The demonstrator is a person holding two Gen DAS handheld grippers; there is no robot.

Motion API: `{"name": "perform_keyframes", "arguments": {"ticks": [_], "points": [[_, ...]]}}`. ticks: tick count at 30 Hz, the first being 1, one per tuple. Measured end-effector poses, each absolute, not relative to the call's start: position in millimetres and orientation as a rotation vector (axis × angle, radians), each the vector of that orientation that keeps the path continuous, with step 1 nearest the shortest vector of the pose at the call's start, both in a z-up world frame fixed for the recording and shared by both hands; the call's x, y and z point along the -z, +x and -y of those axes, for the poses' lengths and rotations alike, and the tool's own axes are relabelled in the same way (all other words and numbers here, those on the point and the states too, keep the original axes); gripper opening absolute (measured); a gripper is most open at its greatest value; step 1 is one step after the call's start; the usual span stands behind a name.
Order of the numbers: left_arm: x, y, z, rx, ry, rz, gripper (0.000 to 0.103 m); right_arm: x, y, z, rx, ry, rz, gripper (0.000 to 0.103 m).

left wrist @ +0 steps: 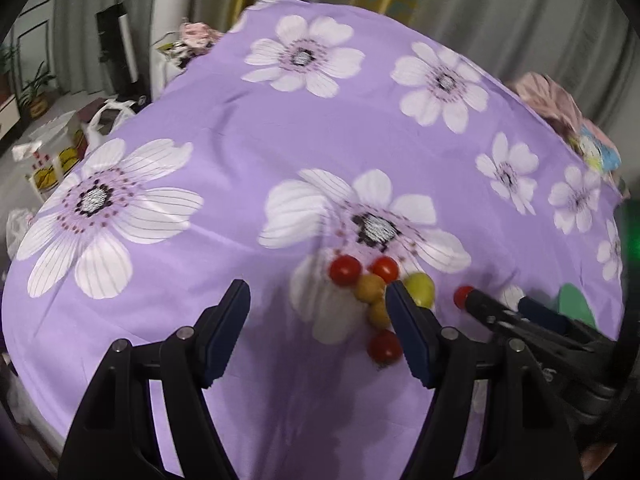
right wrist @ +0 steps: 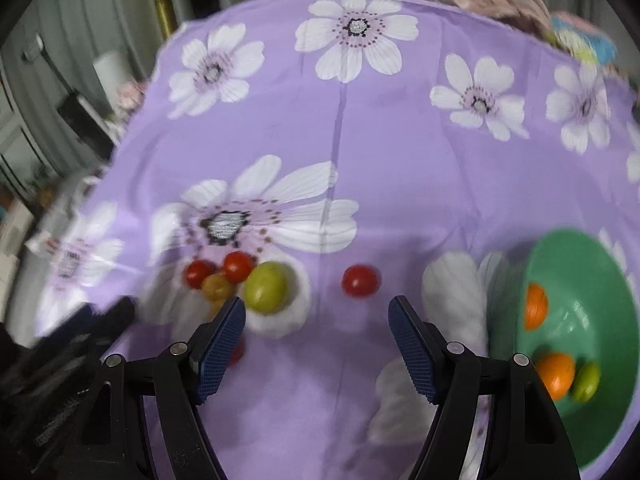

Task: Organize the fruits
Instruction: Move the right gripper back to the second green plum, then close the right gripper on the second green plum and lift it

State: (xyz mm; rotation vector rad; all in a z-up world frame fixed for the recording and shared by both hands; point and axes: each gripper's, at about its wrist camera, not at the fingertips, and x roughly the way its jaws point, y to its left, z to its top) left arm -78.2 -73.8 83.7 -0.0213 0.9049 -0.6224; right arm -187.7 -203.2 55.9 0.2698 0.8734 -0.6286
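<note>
On the purple flowered cloth (left wrist: 280, 128) lies a cluster of fruit: red tomatoes (left wrist: 345, 270), yellow-brown fruits (left wrist: 370, 288) and a green fruit (left wrist: 420, 288). My left gripper (left wrist: 316, 296) stands open just left of the cluster, nothing between its fingers. One red tomato (right wrist: 360, 281) lies alone, just beyond my open right gripper (right wrist: 316, 308) and between the lines of its fingers. The green fruit (right wrist: 266, 288) sits by its left fingertip. A green bowl (right wrist: 580, 264) at the right holds two oranges (right wrist: 536, 306) and a green fruit (right wrist: 586, 376).
The cloth (right wrist: 400, 152) covers a rounded table whose edges drop off left and at the back. Crumpled pink fabric (left wrist: 548, 100) lies at the far right edge. Boxes and bags (left wrist: 56, 152) stand on the floor to the left. The right gripper (left wrist: 500, 302) reaches in beside the lone tomato (left wrist: 463, 296).
</note>
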Motion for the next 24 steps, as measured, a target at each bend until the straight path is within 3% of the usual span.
{"name": "perform_keyframes", "arguments": {"ticks": [14,24], "points": [[-76,-56,54,0.573,-0.117,-0.998,0.068,-36,-165,217,0.586,0.408,-0.878,0.074],[-74,-58,58,0.578,-0.094,-1.015,0.063,-13,-146,218,0.512,0.427,-0.926,0.041]]}}
